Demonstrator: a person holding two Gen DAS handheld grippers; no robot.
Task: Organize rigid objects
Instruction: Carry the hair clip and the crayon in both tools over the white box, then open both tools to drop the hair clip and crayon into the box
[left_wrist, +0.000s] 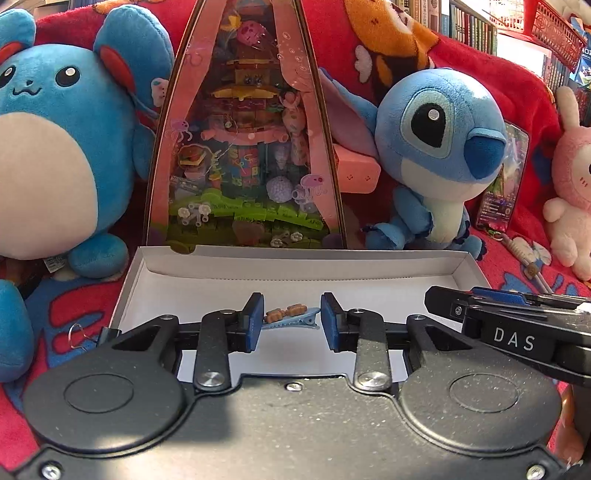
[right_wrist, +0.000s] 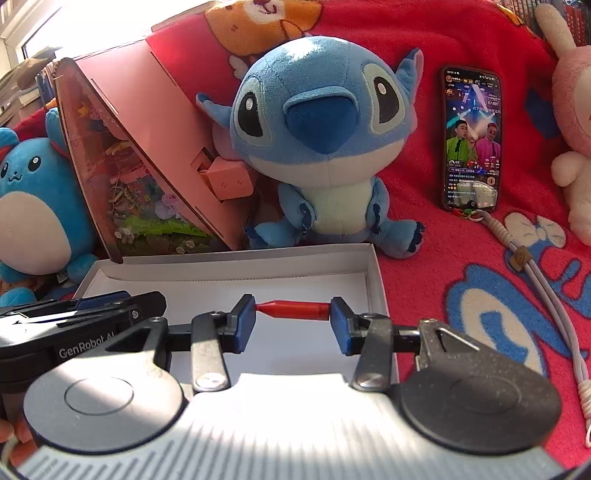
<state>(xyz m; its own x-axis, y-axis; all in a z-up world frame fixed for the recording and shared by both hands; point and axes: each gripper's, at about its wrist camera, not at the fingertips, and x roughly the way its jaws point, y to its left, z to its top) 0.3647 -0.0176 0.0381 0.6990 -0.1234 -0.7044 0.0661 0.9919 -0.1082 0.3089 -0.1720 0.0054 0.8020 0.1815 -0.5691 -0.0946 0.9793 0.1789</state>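
Both squeezing tight, left gripper (left_wrist: 291, 320) on hair clip (left_wrist: 290, 318), right gripper (right_wrist: 293, 320) on red pen (right_wrist: 293, 309) (crowded over the white box (left_wrist: 236, 274)): could bump, drop outside.

"DAS" is printed in pale capitals on the black housing of the right gripper (left_wrist: 439, 301), seen in the left wrist view. "GenRobot AI", its last letters partly hidden, is printed on the black body of the left gripper (right_wrist: 159, 299) in the right wrist view. Small text is shown on the phone (right_wrist: 471, 138) screen but cannot be read.
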